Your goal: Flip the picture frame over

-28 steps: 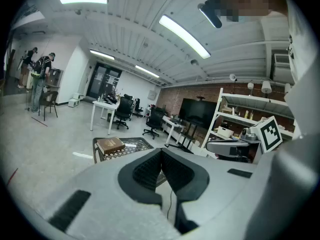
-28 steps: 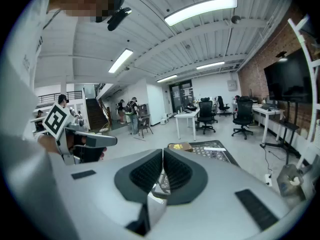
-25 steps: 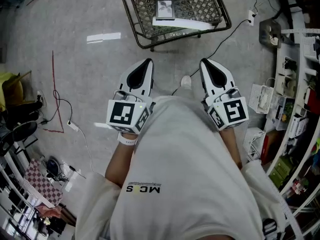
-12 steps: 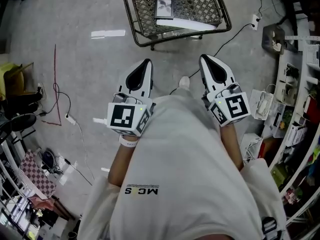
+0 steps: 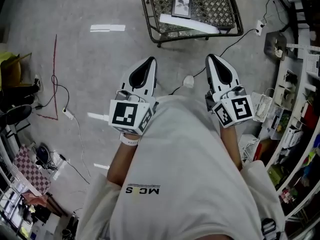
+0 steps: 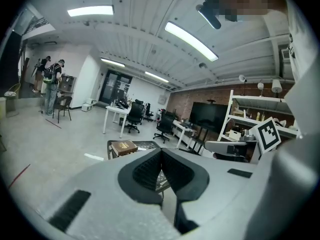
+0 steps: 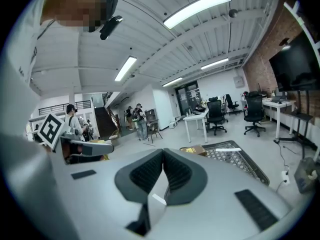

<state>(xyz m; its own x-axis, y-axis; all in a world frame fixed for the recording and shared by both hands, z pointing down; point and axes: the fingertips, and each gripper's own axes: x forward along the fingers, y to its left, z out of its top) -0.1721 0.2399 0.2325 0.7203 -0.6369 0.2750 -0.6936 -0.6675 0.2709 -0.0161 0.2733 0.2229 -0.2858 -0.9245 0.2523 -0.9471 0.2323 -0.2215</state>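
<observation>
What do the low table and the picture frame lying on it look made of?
The low table looks like dark matte metal: it has a thin bent tube rim and an open lattice top. The picture frame has a thin dark border round a greyish print; it may be wood or plastic, but it is too small to tell.

Two grippers: one left gripper (image 5: 151, 60), one right gripper (image 5: 209, 57). One picture frame (image 5: 180, 6), one mesh table (image 5: 210, 4), one white strip (image 5: 189, 24).

Open floor (image 5: 100, 59) ahead, mesh table (image 5: 212, 4) beyond
</observation>
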